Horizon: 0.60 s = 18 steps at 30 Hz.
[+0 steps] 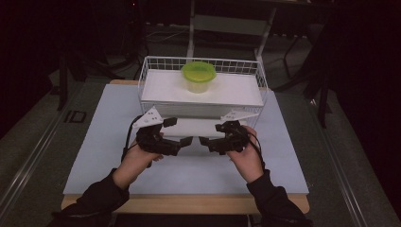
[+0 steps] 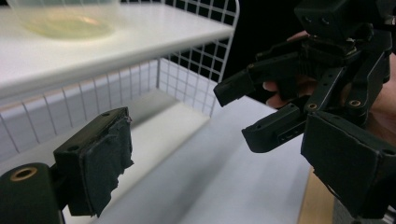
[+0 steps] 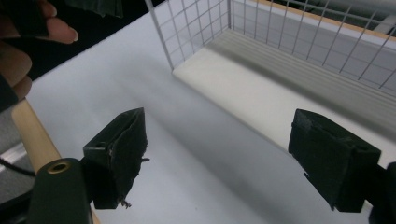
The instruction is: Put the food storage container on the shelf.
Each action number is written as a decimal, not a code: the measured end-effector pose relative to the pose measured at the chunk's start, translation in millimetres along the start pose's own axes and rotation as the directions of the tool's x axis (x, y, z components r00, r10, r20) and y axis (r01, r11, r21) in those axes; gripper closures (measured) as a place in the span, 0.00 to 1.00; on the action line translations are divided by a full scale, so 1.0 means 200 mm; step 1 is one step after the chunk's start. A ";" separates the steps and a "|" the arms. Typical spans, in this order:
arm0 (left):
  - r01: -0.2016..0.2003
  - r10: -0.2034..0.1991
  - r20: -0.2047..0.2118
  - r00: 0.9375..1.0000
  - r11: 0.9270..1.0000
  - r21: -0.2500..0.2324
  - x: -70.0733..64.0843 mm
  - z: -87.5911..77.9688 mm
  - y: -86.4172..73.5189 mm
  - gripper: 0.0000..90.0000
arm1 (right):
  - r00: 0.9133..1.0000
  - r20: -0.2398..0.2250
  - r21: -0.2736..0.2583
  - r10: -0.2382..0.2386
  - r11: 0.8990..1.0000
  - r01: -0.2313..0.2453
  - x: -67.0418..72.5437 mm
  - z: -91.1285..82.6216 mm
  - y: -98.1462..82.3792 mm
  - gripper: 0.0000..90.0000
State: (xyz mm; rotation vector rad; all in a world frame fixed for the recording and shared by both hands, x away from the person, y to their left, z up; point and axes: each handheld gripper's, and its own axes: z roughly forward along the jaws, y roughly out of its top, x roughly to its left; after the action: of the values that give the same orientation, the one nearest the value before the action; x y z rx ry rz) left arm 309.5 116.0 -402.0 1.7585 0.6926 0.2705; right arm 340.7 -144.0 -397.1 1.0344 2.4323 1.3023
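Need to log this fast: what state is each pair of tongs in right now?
Left tongs: open, holding nothing, over the table in front of the wire basket.
Right tongs: open, holding nothing, facing the left ones.

Lighting: dim room, black surroundings; tabletop (image 1: pixel 189 175) lit from overhead, palest area. Shadows: soft, under the wire basket (image 1: pixel 144 80) and beneath the hands. Glare: none. Sharpness: high view grainy, soft; gripper views blurred on near tongs pads, container (image 2: pixel 65 18) out of focus.
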 end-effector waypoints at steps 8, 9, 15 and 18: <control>-0.026 0.024 0.025 0.999 0.997 0.068 -0.05 0.03 -0.17 0.11 | 0.999 0.011 -0.017 -0.041 0.999 0.041 0.04 0.01 -0.14 0.20; -0.029 0.027 0.027 0.999 0.997 0.072 -0.05 0.03 -0.19 0.11 | 0.999 0.010 -0.016 -0.042 0.999 0.042 0.04 0.01 -0.16 0.20; -0.039 0.035 0.041 0.999 0.994 0.099 -0.08 0.04 -0.27 0.11 | 1.000 0.003 -0.017 -0.028 0.999 0.028 0.03 0.02 -0.27 0.20; -0.041 0.036 0.046 0.998 0.993 0.112 -0.08 0.05 -0.32 0.11 | 1.000 0.002 -0.012 -0.023 1.000 0.023 0.03 0.03 -0.31 0.20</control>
State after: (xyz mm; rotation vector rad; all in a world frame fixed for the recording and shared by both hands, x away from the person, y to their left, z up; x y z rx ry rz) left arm 281.5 108.7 -461.4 1.8820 0.6537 0.2214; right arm 309.1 -159.9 -449.7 1.0008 2.4250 1.3067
